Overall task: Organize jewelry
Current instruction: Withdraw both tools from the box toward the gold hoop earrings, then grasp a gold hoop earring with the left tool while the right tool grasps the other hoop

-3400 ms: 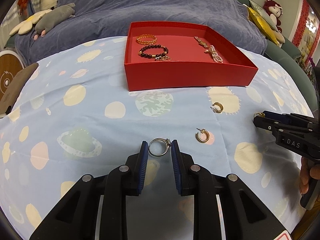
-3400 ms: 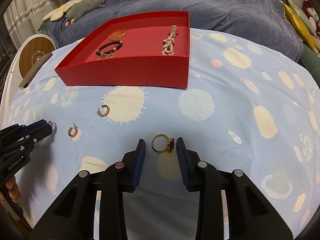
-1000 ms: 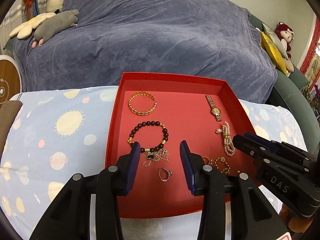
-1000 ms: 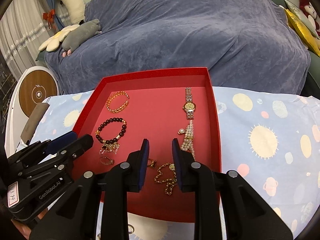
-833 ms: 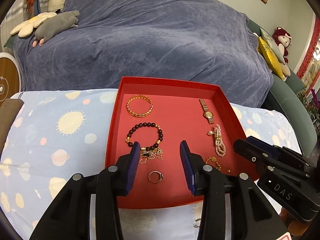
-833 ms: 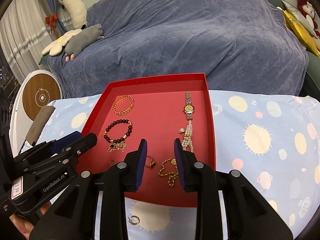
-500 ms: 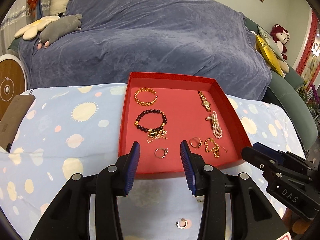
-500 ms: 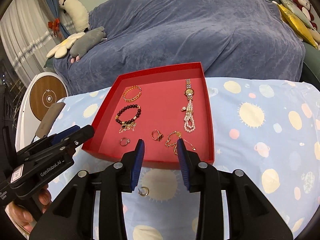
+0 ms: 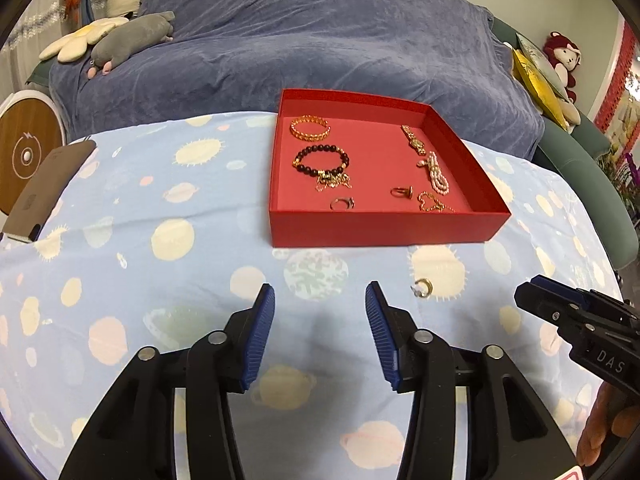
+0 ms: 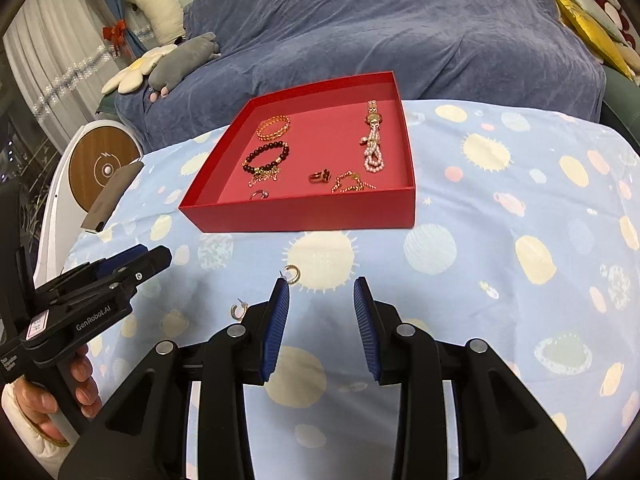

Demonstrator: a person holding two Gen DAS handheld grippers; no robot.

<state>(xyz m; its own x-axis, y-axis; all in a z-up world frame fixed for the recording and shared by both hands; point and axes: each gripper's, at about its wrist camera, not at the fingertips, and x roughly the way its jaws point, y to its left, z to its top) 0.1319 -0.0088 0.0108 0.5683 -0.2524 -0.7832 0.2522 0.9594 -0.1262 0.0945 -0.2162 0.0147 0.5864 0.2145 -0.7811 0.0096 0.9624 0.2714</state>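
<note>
Two hoop earrings (image 10: 293, 273) (image 10: 239, 311) lie on the surface at lower centre; both grippers (image 9: 320, 320) (image 10: 321, 306) hover with jaws released, the left's just widened, nothing between.

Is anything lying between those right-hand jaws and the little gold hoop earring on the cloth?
Nothing visible does. The hoop earring lies on bare cloth just beyond the right gripper, whose jaws are empty.

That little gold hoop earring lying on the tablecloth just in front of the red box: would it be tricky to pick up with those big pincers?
Probably fiddly. The hoop earring is tiny beside the right gripper and lies flat on soft tablecloth, so the fingers may pinch cloth too. It looks like stiff metal and likely very light. Its curved shape might let it slip or flick sideways.
</note>
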